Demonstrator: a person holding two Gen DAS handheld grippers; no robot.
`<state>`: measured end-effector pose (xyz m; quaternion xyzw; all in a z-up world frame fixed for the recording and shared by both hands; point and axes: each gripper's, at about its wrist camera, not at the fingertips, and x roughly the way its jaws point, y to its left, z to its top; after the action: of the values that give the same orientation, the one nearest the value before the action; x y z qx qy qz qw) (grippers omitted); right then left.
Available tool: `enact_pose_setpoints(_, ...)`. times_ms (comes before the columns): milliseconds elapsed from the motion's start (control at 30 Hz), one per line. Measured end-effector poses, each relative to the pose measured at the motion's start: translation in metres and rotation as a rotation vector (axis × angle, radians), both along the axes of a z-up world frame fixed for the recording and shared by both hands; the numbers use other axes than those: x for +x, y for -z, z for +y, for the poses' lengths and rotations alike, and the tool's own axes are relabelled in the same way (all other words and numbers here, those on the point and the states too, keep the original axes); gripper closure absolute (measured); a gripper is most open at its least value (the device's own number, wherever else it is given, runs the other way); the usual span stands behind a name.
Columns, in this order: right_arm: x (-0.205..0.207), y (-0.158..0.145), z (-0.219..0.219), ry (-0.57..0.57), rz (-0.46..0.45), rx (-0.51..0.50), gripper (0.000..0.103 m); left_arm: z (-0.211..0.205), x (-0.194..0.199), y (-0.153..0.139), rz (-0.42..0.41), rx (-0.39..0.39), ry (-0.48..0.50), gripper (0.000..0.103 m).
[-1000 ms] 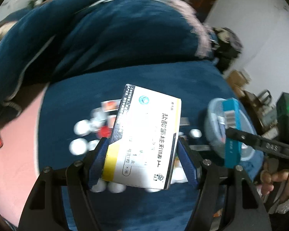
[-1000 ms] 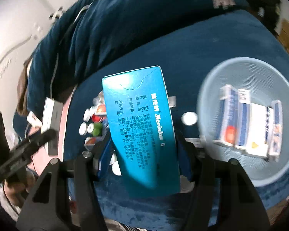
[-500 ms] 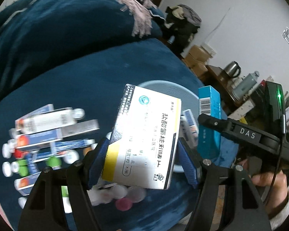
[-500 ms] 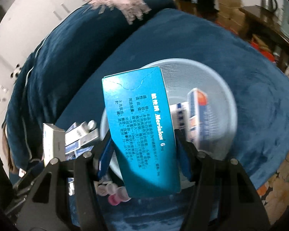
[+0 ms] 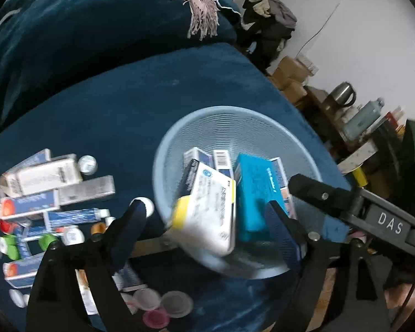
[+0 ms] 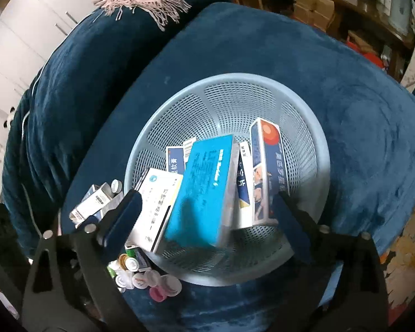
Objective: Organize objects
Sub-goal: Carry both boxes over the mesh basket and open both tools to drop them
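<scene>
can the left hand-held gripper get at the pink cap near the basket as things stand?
Probably yes. The left hand-held gripper is open and holds nothing, and the pink cap lies uncovered on the blue cloth, outside the basket. Grey caps crowd it, though.

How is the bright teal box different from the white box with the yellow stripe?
The bright teal cardboard box is one colour all over, while the white cardboard box with the yellow stripe has a dark edge and black print. The teal box sits toward the middle of the pale blue plastic mesh basket; the white box leans near its rim, beside the loose pile. Both are flat rectangular medicine boxes, tilted inside the basket, and neither gripper holds them.
</scene>
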<state>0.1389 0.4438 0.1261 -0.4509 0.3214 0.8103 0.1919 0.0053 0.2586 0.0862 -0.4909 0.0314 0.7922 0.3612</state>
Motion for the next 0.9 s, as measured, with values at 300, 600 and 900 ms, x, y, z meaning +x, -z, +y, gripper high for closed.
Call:
enact_pose_setpoints(300, -0.007, 0.0, -0.017, -0.048, -0.038, 0.056, 0.0, -0.028, 0.0, -0.016, 0.079, -0.017, -0.034, 0.003)
enact_pose_setpoints(600, -0.017, -0.001, -0.036, -0.073, -0.055, 0.072, 0.0, -0.051, -0.003, -0.02, 0.104, -0.043, -0.058, 0.003)
enact_pose_setpoints(900, -0.04, -0.002, -0.071, -0.171, -0.07, 0.121, 0.0, -0.088, -0.015, -0.014, 0.093, -0.058, -0.118, 0.003)
